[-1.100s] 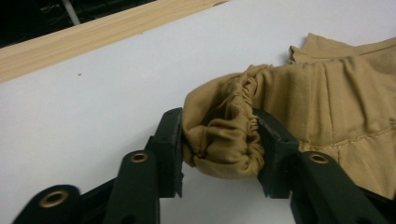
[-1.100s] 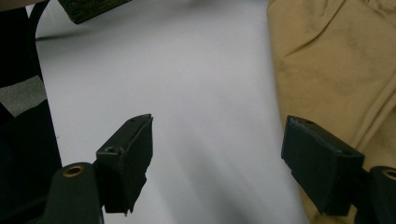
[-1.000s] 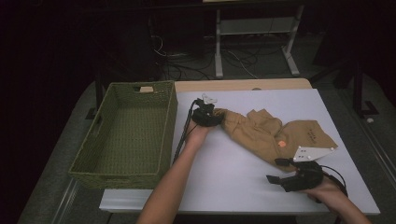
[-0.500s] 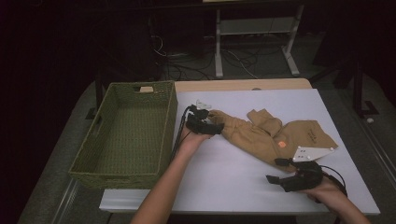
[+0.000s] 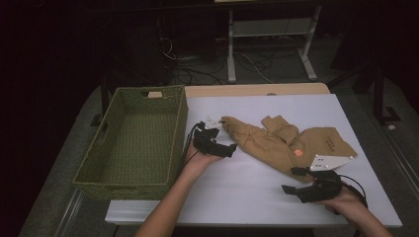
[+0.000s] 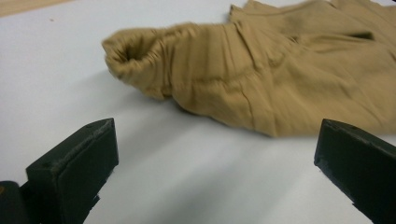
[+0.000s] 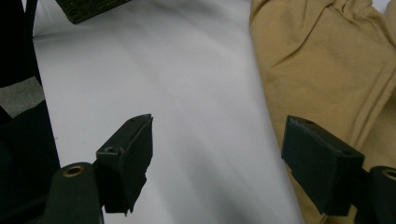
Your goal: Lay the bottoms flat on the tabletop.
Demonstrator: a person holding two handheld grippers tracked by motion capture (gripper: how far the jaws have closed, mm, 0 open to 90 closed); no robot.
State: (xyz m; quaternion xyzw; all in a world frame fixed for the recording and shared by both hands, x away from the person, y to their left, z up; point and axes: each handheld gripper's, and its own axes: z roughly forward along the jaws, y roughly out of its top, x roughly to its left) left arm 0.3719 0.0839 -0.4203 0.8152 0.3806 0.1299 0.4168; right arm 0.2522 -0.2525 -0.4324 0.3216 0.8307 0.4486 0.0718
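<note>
Tan garment point(image 5: 286, 143) lies loose; left gripper point(image 5: 223, 149), jaws just opened wide, and right gripper point(image 5: 291, 188) hold nothing. Regrasping one layer probably drags it crooked.

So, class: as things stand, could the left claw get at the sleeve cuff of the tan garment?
Probably yes. The left claw stands open just short of the cuff of the tan garment, with bare white table between them and nothing in the way.

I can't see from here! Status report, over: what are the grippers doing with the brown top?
Left gripper just opened, empty, beside the sleeve cuff. Right gripper open, empty, at the tan garment hem. Nothing in the way.
</note>
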